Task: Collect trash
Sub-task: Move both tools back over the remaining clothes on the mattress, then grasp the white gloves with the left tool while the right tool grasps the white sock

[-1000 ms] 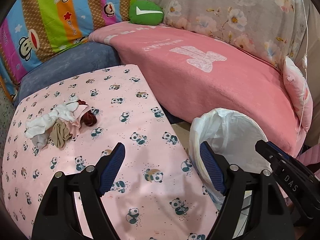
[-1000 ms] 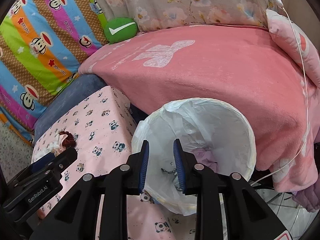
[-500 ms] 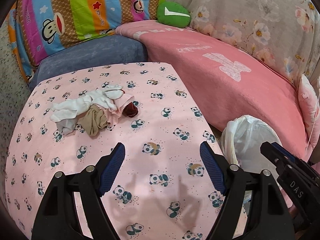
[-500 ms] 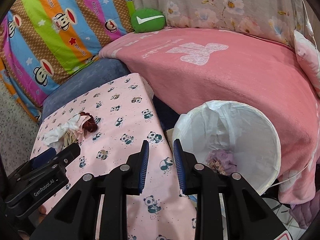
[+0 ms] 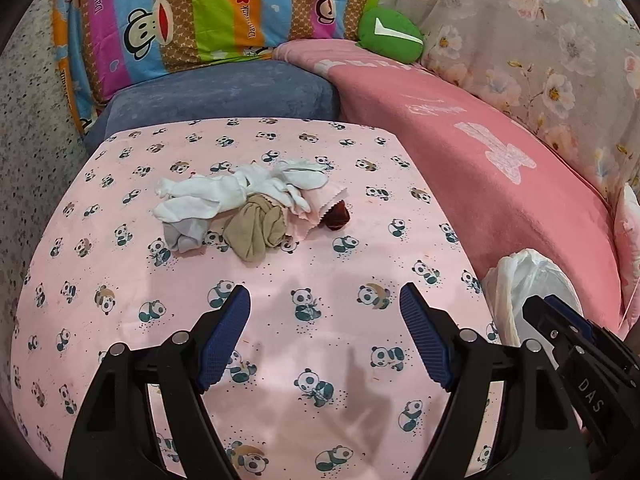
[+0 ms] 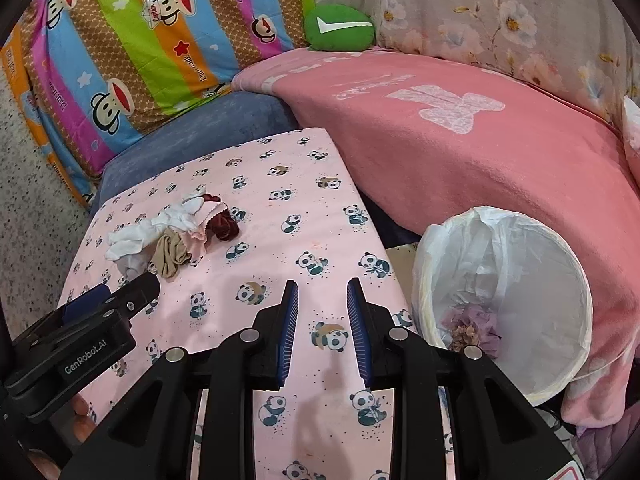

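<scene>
A small pile of cloth trash lies on the pink panda-print table (image 5: 320, 360): white rags (image 5: 224, 196), a tan rag (image 5: 256, 228), a pink scrap (image 5: 316, 208) and a dark red ball (image 5: 338, 218). The pile also shows in the right wrist view (image 6: 172, 236). My left gripper (image 5: 325, 300) is open and empty, above the table short of the pile. My right gripper (image 6: 322, 292) is empty, its jaws a narrow gap apart, over the table's right part. A white-bagged bin (image 6: 508, 300) stands right of the table, with purple trash (image 6: 476, 324) inside.
A sofa with a pink blanket (image 6: 480, 148) runs behind and right of the table. A blue cushion (image 5: 224, 96), a striped monkey-print pillow (image 5: 200, 12) and a green cushion (image 5: 390, 36) sit at the back. Speckled floor (image 5: 32, 120) lies to the left.
Both grippers have swung left, away from the bin and toward the cloth pile. The pile now sits near the middle of the left wrist view. The right jaws have opened slightly.
</scene>
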